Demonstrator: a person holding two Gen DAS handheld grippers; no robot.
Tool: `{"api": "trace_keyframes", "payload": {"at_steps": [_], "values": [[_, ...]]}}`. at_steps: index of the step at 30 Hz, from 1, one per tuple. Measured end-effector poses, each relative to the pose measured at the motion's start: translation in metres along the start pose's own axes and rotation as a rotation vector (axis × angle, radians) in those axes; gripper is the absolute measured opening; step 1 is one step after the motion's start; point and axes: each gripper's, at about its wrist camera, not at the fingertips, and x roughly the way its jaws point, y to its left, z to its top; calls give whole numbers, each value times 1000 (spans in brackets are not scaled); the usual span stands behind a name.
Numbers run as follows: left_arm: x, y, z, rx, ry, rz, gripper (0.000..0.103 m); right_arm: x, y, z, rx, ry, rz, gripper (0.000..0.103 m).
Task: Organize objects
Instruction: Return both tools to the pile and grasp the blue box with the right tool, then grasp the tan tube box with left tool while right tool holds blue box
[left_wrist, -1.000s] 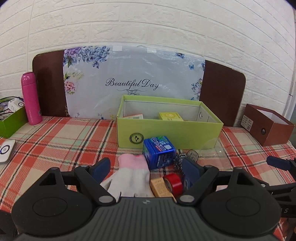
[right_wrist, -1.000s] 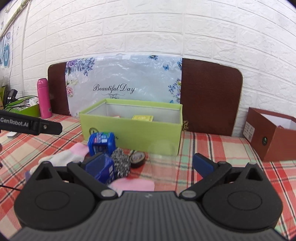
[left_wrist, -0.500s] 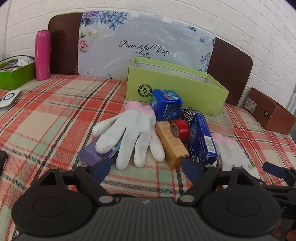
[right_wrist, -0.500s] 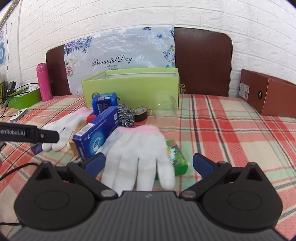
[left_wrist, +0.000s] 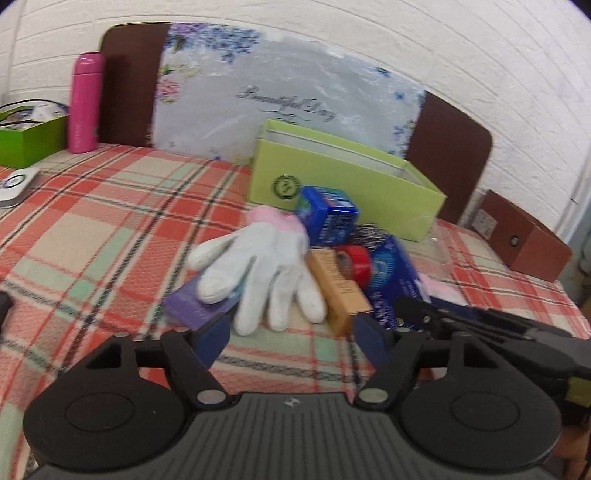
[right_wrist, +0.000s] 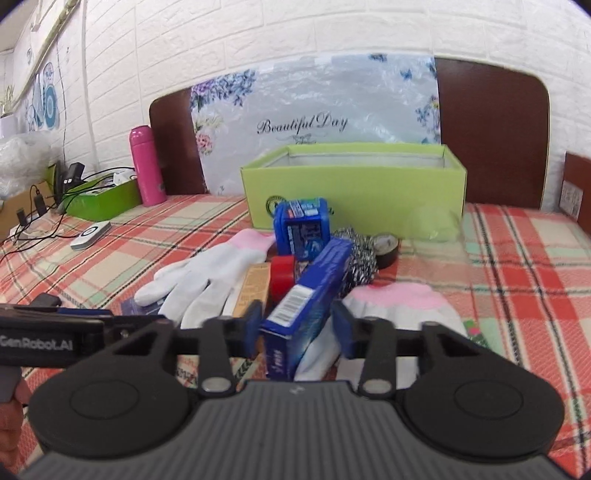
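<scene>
While right gripper (right_wrist: 297, 326) jaws flank long blue box (right_wrist: 308, 306) narrowly, left gripper (left_wrist: 291, 338) jaws wide over bare cloth

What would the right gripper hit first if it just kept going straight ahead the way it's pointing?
The long blue box: it already sits tilted between the open right gripper fingers. Behind it, probably the steel scrubber, though depth is unclear.
</scene>
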Motion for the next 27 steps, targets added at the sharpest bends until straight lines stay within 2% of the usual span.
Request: {"api": "trace_keyframes", "payload": {"at_steps": [1,3,6,11,12,14,15,17,18,21,22,24,25,27], "values": [[4,-4,2,5,0,-14,74,-2,-5,-1,11,-1,-3,23],[15,-13,6,20,4,-36,66,-8,-18,-4,51,-4,-3,22],[37,-26,12,32,35,-66,60,-21,-35,-11,101,-12,-32,22],[70,-37,13,57,72,-13,60,-39,-52,-20,151,-15,-44,22],[73,-36,13,57,74,-8,52,-41,-53,-20,156,-13,-42,22],[73,-34,12,66,75,-4,37,-45,-55,-20,177,-5,-15,22],[69,-31,12,61,75,-12,32,-47,-56,-20,199,-2,24,19],[59,-24,11,50,94,-47,29,-48,-61,-20,266,9,125,18],[53,-21,9,56,106,-60,29,-48,-61,-20,274,15,147,17],[34,-16,-2,82,102,-31,29,-47,-56,-21,220,11,77,18],[29,-14,-5,80,95,-14,30,-47,-54,-21,207,4,37,23],[23,-10,-9,62,80,17,37,-48,-44,-20,120,-16,-82,27],[21,-10,-9,57,76,18,38,-49,-39,-20,71,-25,-115,36],[18,-11,-7,55,71,-4,38,-50,-32,-20,31,-43,-111,49]]}}
